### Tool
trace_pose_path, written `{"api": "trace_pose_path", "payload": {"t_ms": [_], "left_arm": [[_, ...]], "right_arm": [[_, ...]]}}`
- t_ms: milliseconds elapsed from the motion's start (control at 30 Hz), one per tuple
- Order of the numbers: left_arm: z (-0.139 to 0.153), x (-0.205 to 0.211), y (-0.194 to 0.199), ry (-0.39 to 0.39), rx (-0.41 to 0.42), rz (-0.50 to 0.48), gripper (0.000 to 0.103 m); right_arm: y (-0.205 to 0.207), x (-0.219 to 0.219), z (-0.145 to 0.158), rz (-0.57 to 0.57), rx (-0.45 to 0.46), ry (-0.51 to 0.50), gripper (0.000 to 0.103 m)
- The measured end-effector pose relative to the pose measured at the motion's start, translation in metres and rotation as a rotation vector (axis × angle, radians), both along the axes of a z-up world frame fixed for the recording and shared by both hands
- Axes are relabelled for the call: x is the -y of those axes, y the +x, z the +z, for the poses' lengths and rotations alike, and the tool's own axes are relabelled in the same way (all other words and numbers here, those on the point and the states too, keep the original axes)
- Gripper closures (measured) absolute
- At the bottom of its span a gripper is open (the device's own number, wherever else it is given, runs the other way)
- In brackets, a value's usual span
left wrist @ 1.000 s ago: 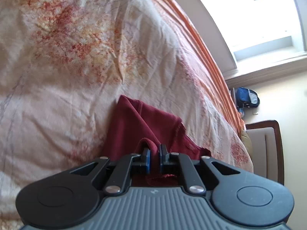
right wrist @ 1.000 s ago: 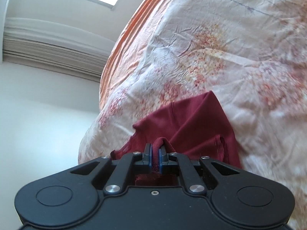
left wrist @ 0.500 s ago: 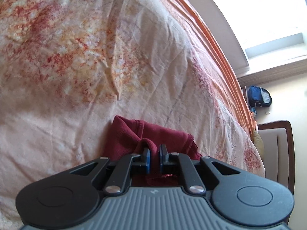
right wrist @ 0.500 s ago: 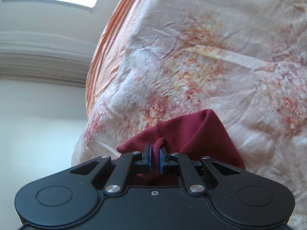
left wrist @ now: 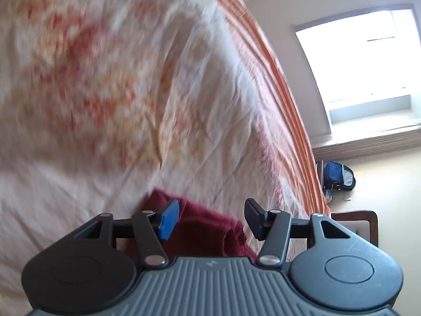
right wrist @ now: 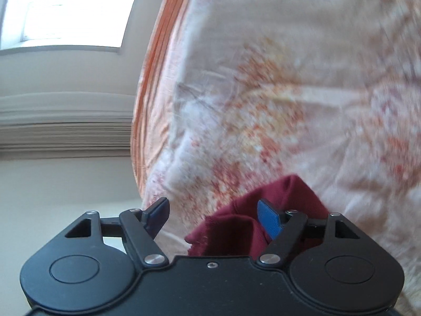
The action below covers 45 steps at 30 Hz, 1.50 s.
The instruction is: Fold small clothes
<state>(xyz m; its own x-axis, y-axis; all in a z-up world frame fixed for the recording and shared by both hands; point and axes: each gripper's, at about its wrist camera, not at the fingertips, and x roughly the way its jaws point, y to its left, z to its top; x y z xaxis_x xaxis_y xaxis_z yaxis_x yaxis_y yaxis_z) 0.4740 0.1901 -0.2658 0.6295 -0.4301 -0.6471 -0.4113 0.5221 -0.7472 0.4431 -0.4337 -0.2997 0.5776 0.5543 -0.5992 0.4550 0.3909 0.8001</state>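
Left gripper (left wrist: pixel 211 220): jaws spread wide, released, nothing between the pads.
Right gripper (right wrist: pixel 217 217): jaws spread wide, released, nothing held.
Maroon garment (left wrist: pixel 202 230): bunched on the bedspread, low centre of the left wrist view, just beyond the fingers (left wrist: pixel 169 220); in the right wrist view (right wrist: pixel 263 210) it sits lower centre-right, behind the right-hand pad.
Bedspread (left wrist: pixel 110 84): cream with orange-red floral print, creased, blurred.
Window (left wrist: pixel 365 58): bright, upper right.
Blue bag (left wrist: pixel 338 175): right edge, past the bed.
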Motion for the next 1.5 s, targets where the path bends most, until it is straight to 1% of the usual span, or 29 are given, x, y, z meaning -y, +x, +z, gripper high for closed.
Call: {"api": "trace_pose_path", "payload": {"t_ms": [33,100,167,233,267,333,400,467,600,633,700,733,800,967,1133,1233,1267,1300,1333,1367,1400,1433,1467,1500], "left_arm": [[0.005,0.0,0.002,0.045,0.006,-0.027,0.044],[0.015,0.003,0.006,0.152,0.035,-0.105,0.043],[0.022,0.013,0.01,0.259,0.07,-0.215,0.043],[0.028,0.028,0.014,0.387,0.109,-0.341,0.043],[0.029,0.037,0.016,0.449,0.132,-0.416,0.043],[0.033,0.051,0.017,0.547,0.18,-0.549,0.043],[0.033,0.06,0.017,0.613,0.233,-0.662,0.043],[0.032,0.061,0.015,0.649,0.272,-0.745,0.039],[0.025,0.061,0.012,0.674,0.315,-0.847,0.038],[0.027,0.062,0.01,0.678,0.328,-0.863,0.038],[0.027,0.065,0.011,0.68,0.35,-0.89,0.038],[0.026,0.066,0.011,0.695,0.357,-0.903,0.038],[0.028,0.066,0.011,0.723,0.359,-0.938,0.038],[0.041,0.051,0.003,0.724,0.358,-1.032,0.038],[0.039,0.064,0.005,0.729,0.377,-1.076,0.038],[0.034,0.075,0.015,0.738,0.39,-1.08,0.038],[0.032,0.078,0.019,0.738,0.392,-1.078,0.038],[0.031,0.08,0.023,0.732,0.391,-1.077,0.038],[0.029,0.081,0.026,0.723,0.39,-1.076,0.039],[0.028,0.082,0.029,0.711,0.39,-1.074,0.043],[0.027,0.082,0.031,0.693,0.387,-1.074,0.051],[0.026,0.082,0.032,0.667,0.386,-1.072,0.057],[0.026,0.081,0.033,0.638,0.385,-1.07,0.068],[0.025,0.079,0.032,0.614,0.383,-1.066,0.076]], "right_arm": [[0.001,0.001,0.007,0.024,0.026,-0.038,0.026],[0.003,-0.003,0.026,0.123,0.12,-0.179,0.026],[0.002,-0.013,0.043,0.265,0.243,-0.347,0.026],[-0.001,-0.024,0.052,0.421,0.346,-0.456,0.027],[-0.003,-0.03,0.053,0.489,0.38,-0.494,0.029],[-0.006,-0.039,0.052,0.625,0.428,-0.541,0.03],[-0.009,-0.045,0.049,0.737,0.478,-0.573,0.03],[-0.009,-0.049,0.044,0.801,0.513,-0.599,0.03],[-0.002,-0.052,0.033,0.88,0.568,-0.627,0.03],[0.001,-0.055,0.03,0.898,0.579,-0.631,0.031],[0.008,-0.06,0.026,0.941,0.601,-0.637,0.038],[0.011,-0.063,0.025,0.96,0.61,-0.652,0.038],[0.016,-0.069,0.023,1.005,0.62,-0.658,0.043],[0.018,-0.078,0.025,1.081,0.635,-0.644,0.043],[0.025,-0.076,0.024,1.061,0.634,-0.635,0.043],[0.029,-0.077,0.021,1.05,0.621,-0.62,0.048],[0.03,-0.078,0.021,1.048,0.621,-0.618,0.052],[0.03,-0.078,0.021,1.045,0.62,-0.618,0.062],[0.031,-0.078,0.021,1.042,0.617,-0.61,0.068],[0.032,-0.078,0.021,1.04,0.614,-0.599,0.081],[0.031,-0.078,0.021,1.039,0.611,-0.593,0.094],[0.031,-0.077,0.021,1.037,0.609,-0.59,0.096],[0.03,-0.076,0.021,1.027,0.609,-0.582,0.096],[0.029,-0.073,0.022,1.009,0.608,-0.567,0.097]]}}
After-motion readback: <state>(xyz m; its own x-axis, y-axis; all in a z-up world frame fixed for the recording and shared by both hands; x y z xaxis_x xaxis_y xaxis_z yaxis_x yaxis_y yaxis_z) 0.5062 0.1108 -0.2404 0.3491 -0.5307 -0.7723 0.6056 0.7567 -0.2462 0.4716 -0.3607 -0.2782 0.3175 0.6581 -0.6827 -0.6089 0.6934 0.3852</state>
